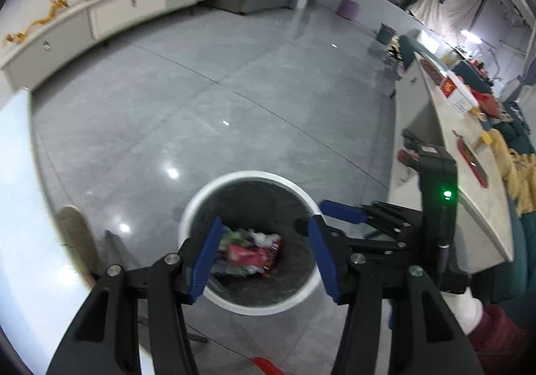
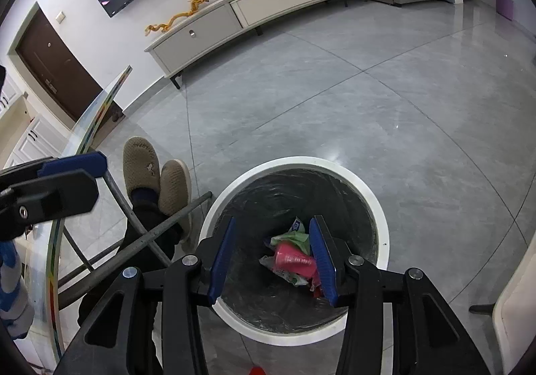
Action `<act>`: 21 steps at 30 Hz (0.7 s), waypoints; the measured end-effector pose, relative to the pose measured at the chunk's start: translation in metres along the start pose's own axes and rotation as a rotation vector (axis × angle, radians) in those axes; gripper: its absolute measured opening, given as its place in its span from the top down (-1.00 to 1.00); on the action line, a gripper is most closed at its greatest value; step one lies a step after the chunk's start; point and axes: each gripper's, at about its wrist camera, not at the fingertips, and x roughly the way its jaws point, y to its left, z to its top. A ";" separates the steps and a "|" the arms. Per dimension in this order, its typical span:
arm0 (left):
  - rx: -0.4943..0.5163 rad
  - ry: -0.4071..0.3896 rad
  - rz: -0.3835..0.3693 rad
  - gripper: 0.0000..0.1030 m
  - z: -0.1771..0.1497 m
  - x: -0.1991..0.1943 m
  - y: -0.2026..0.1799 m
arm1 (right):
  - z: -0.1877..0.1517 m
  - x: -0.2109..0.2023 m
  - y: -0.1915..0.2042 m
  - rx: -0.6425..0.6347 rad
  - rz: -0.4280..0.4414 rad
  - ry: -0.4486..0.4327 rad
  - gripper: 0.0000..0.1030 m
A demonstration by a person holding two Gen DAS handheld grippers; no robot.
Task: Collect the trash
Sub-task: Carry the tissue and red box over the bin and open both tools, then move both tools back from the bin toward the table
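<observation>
A round white-rimmed trash bin with a black liner stands on the grey floor, also in the right wrist view. Inside lies trash: red, green and white wrappers. My left gripper is open and empty, held above the bin's mouth. My right gripper is open and empty, also above the bin. The right gripper shows in the left wrist view at the bin's right rim. One blue finger of the left gripper shows in the right wrist view, at the left.
A glass table edge with crossed metal legs and a person's slippered feet lie left of the bin. A long counter with boxes stands to the right. A TV cabinet lines the far wall.
</observation>
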 end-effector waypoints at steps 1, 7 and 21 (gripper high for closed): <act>0.000 -0.022 0.032 -0.02 -0.002 -0.006 0.001 | 0.000 -0.002 0.001 -0.003 -0.004 -0.005 0.12; -0.039 -0.184 0.234 -0.02 -0.013 -0.049 0.008 | 0.007 -0.022 0.018 -0.046 -0.029 -0.059 0.12; -0.145 -0.347 0.457 -0.28 -0.042 -0.123 0.045 | 0.021 -0.064 0.090 -0.180 0.011 -0.173 0.01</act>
